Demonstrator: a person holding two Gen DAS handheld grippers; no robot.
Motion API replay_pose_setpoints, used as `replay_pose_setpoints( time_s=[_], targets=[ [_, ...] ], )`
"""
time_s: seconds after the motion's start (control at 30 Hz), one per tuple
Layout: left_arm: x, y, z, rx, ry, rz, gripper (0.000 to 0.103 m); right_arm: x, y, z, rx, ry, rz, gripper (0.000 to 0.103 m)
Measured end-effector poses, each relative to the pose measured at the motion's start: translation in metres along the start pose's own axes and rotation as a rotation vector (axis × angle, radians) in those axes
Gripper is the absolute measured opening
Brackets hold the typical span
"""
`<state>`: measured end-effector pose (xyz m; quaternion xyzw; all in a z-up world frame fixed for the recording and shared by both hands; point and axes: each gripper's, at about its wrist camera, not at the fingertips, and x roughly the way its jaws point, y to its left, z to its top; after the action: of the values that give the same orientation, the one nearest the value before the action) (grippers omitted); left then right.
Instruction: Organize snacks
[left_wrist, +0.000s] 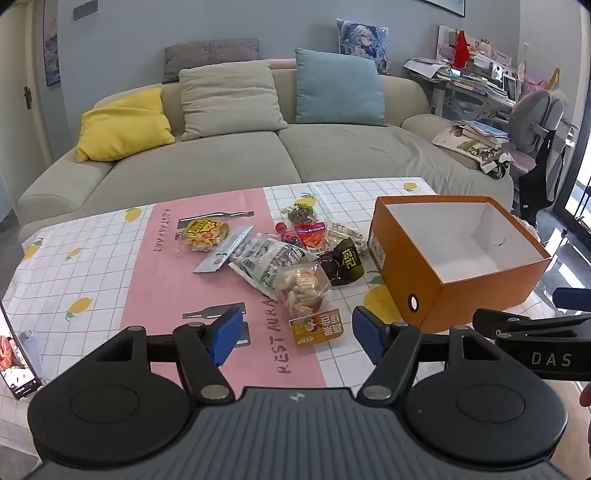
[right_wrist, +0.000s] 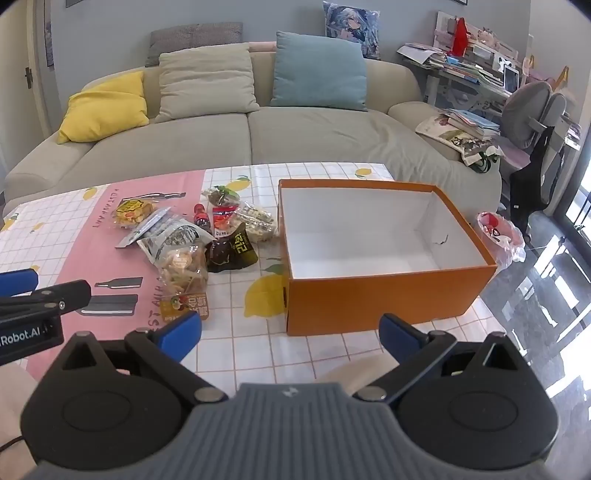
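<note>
A heap of snack packets (left_wrist: 288, 254) (right_wrist: 195, 236) lies on the pink and white checked tablecloth (left_wrist: 110, 280). Among them are a yellow biscuit pack (left_wrist: 203, 232), a clear bag of crackers (left_wrist: 304, 291) with an orange label, a dark green packet (left_wrist: 347, 262) and a small dark bottle (right_wrist: 203, 218). An orange box (left_wrist: 461, 254) (right_wrist: 369, 254) with a bare white inside stands open to the right of the heap. My left gripper (left_wrist: 295, 336) hovers open just short of the cracker bag. My right gripper (right_wrist: 291, 332) is open in front of the box's near wall, holding nothing.
A beige sofa (left_wrist: 258, 147) with yellow, cream and blue cushions runs behind the table. A cluttered desk (left_wrist: 476, 81) and a grey chair (right_wrist: 532, 110) stand at the right. A clear plastic bag (right_wrist: 502, 236) sits beyond the box. A phone (left_wrist: 14, 365) leans at the table's left edge.
</note>
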<state>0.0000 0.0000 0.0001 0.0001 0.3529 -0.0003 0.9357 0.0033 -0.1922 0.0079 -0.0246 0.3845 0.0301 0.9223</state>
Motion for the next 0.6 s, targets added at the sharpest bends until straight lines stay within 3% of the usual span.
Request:
replay_pose_setpoints(
  time_s=[0.6],
  targets=[
    [0.0011,-0.0025,-0.004,-0.013,0.004,-0.008,0.08,0.0021,-0.0023,0.0001,0.012,0.011,-0.015,0.1]
  ],
)
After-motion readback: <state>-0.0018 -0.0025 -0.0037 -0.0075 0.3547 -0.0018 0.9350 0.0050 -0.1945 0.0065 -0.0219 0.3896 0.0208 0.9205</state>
